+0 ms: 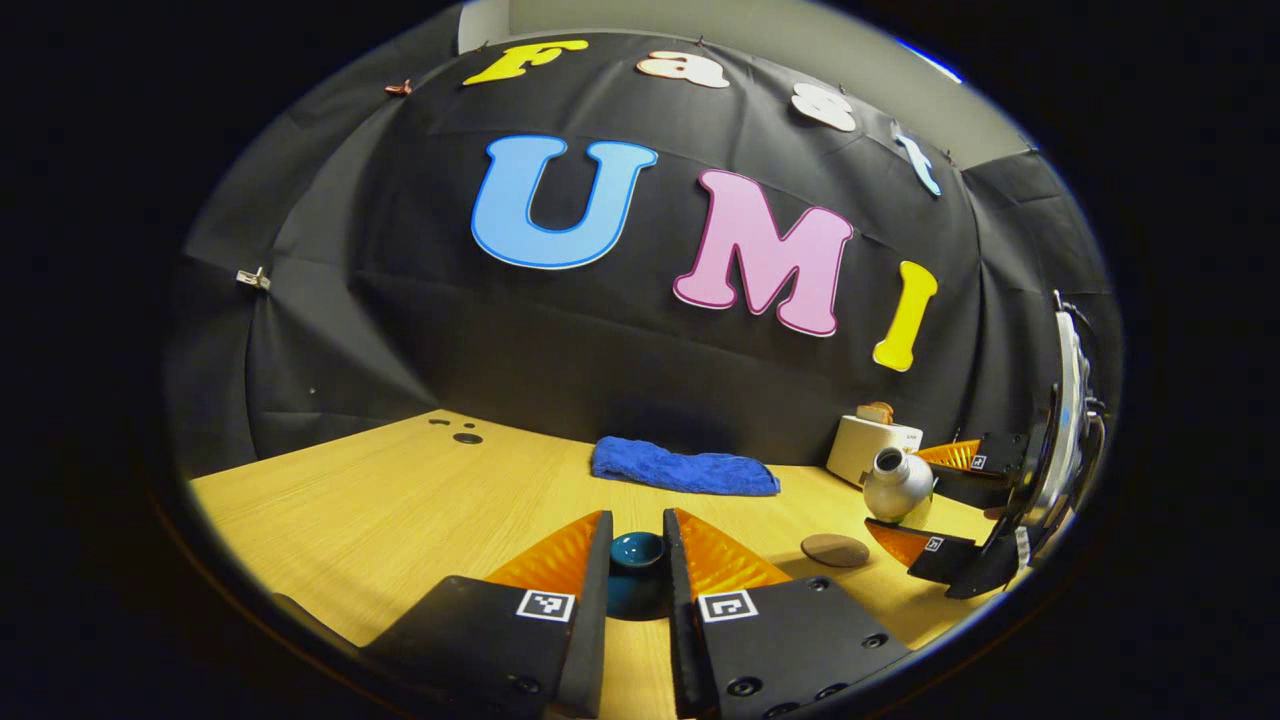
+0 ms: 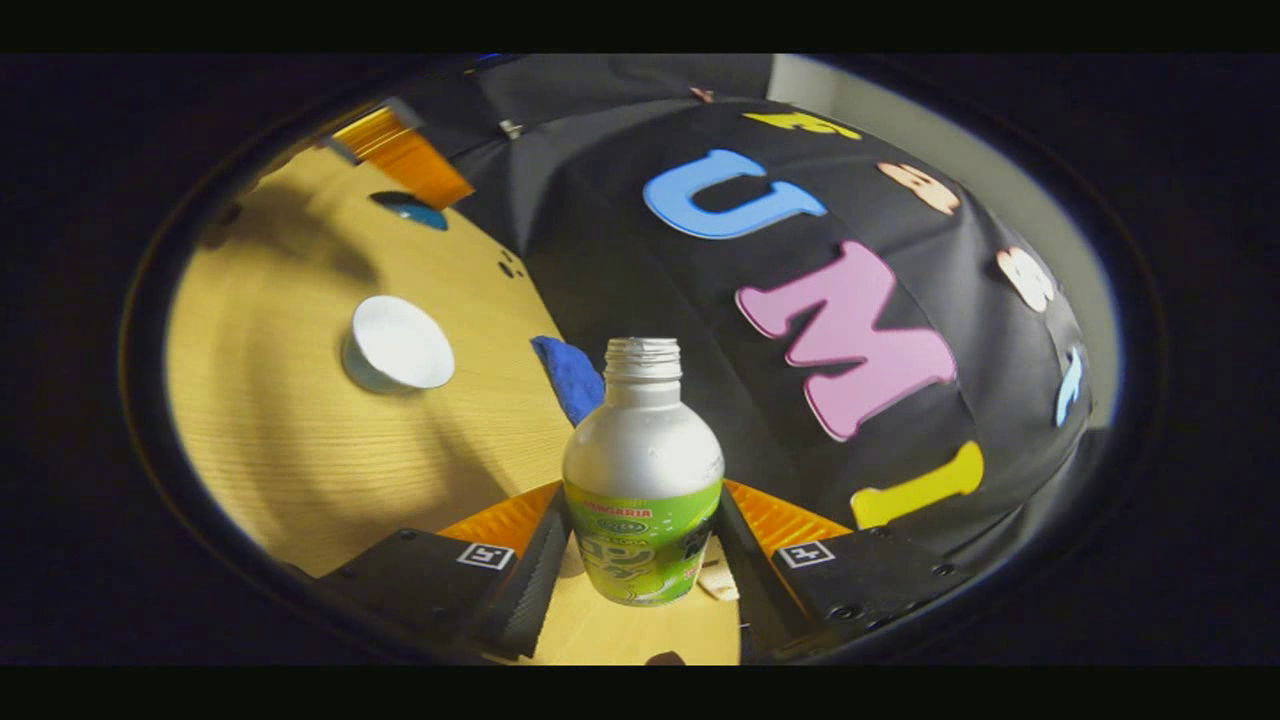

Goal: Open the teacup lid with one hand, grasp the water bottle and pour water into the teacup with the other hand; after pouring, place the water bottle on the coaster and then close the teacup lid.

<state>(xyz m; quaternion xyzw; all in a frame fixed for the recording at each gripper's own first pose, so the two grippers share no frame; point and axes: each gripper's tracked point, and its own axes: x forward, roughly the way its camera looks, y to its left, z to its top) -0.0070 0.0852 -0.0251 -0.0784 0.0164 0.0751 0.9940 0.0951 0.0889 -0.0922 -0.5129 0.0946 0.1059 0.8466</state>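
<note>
Gripping the water bottle (image 2: 642, 480) firmly between both fingers, the right gripper (image 2: 640, 560) holds it uncapped, tilted toward the teacup (image 2: 398, 345) on the table (image 2: 300, 450). The left gripper (image 1: 638, 560) pinches the teacup lid (image 1: 637, 552). Pouring should go slowly, mouth centred over the cup.

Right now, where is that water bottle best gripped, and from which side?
Around its straight labelled lower body, from the side: the water bottle narrows to a bare open neck above. The right gripper clamps it there.
</note>
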